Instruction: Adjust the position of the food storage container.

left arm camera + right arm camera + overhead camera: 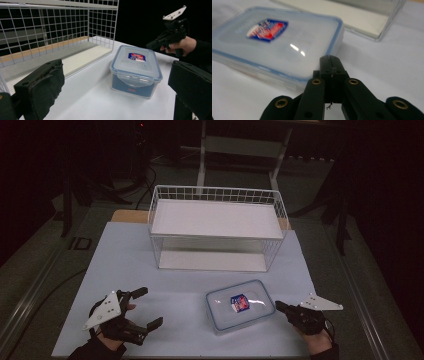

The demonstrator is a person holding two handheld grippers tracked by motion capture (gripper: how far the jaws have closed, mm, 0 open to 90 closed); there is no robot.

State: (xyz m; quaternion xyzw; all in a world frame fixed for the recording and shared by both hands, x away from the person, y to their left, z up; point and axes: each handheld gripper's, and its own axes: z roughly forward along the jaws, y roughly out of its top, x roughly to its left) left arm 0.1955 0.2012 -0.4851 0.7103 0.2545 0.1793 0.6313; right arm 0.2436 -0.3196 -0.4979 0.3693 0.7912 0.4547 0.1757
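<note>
A clear lidded container (pixel 240 306) with a blue seal rim lies on the white table (pixel 125 265) at about 5 o'clock, in front of the white wire basket (pixel 217 227); the left gripper view alone shows its front latch and side wall. The red-and-blue lid sticker (pixel 267 30) is too blurred to read. The left claw (pixel 145 307), at 7 o'clock, stands wide apart and empty, while the right claw (pixel 331 65), its jaws pressed together, sits just beside the container's edge.

Left tongs (pixel 141 309) spread wide; right tongs (pixel 279 306) pressed together, empty.
</note>
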